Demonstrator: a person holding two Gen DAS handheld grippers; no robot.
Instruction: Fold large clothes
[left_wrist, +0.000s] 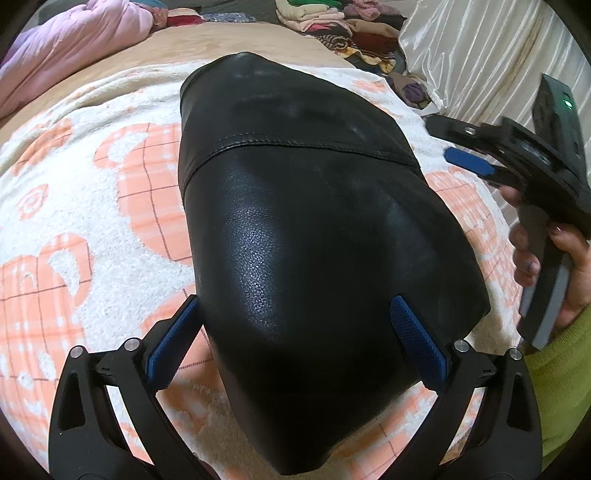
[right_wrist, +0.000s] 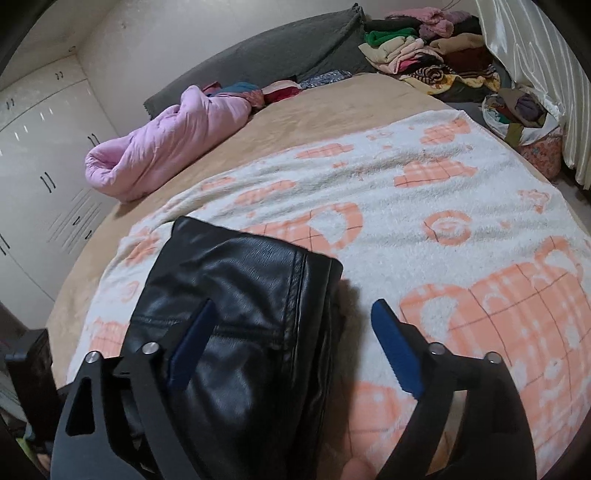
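Observation:
A black leather garment (left_wrist: 303, 229) lies folded into a compact block on a white blanket with orange patterns (left_wrist: 74, 229). My left gripper (left_wrist: 295, 306) is open, its blue pads (left_wrist: 417, 339) straddling the near end of the garment just above it. My right gripper (right_wrist: 291, 314) is open and empty over the garment's (right_wrist: 236, 302) right edge; its left pad is over the leather and its right pad (right_wrist: 395, 347) is over the blanket (right_wrist: 424, 206). The right gripper also shows in the left wrist view (left_wrist: 469, 162), held in a hand at the right.
The blanket covers a tan bed (right_wrist: 314, 110). A rolled pink quilt (right_wrist: 166, 140) lies at the far left. Piles of folded clothes (right_wrist: 424, 48) sit at the far right by a shiny curtain (right_wrist: 532, 55). A white wardrobe (right_wrist: 37, 147) stands to the left.

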